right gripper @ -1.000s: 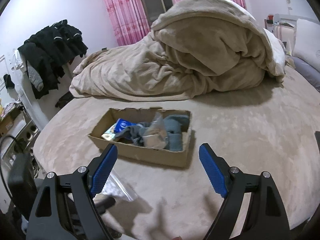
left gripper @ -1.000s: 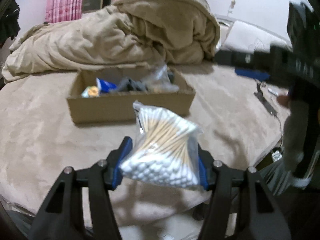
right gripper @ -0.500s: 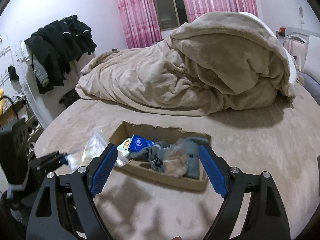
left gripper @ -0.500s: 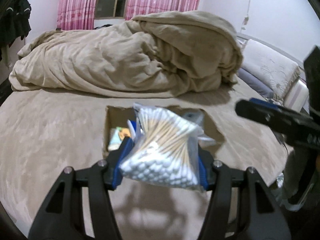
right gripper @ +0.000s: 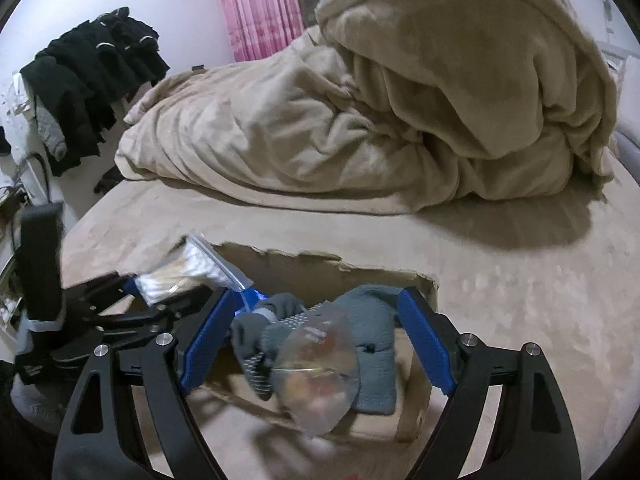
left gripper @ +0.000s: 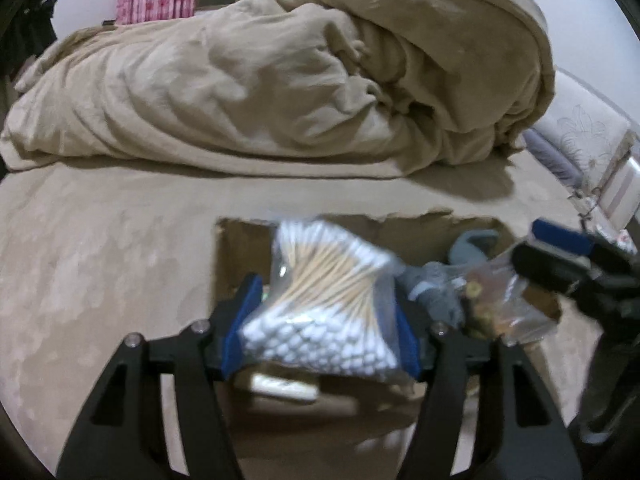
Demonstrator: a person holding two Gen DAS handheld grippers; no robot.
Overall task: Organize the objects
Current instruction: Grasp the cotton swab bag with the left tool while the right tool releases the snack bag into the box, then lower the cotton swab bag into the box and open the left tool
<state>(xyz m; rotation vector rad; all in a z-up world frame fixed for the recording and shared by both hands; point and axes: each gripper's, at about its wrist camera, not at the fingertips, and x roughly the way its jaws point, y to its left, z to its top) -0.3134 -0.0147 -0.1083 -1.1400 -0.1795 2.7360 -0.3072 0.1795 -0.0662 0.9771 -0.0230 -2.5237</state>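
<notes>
My left tongs [left gripper: 320, 328]: pinching the bag of cotton swabs [left gripper: 324, 304], held above the left end of the cardboard box [left gripper: 240, 252].
My right tongs [right gripper: 316, 344]: spread, holding nothing, over the box's right part.
Box contents: grey cloth [right gripper: 372, 320], clear bag [right gripper: 316, 376].
Box place: on the bed [right gripper: 520, 280], near the heaped blanket [right gripper: 380, 112].

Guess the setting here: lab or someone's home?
Most likely a home bedroom. A rumpled beige duvet is piled on a bed, pink curtains hang behind it, and dark clothes are heaped at the left wall.
</notes>
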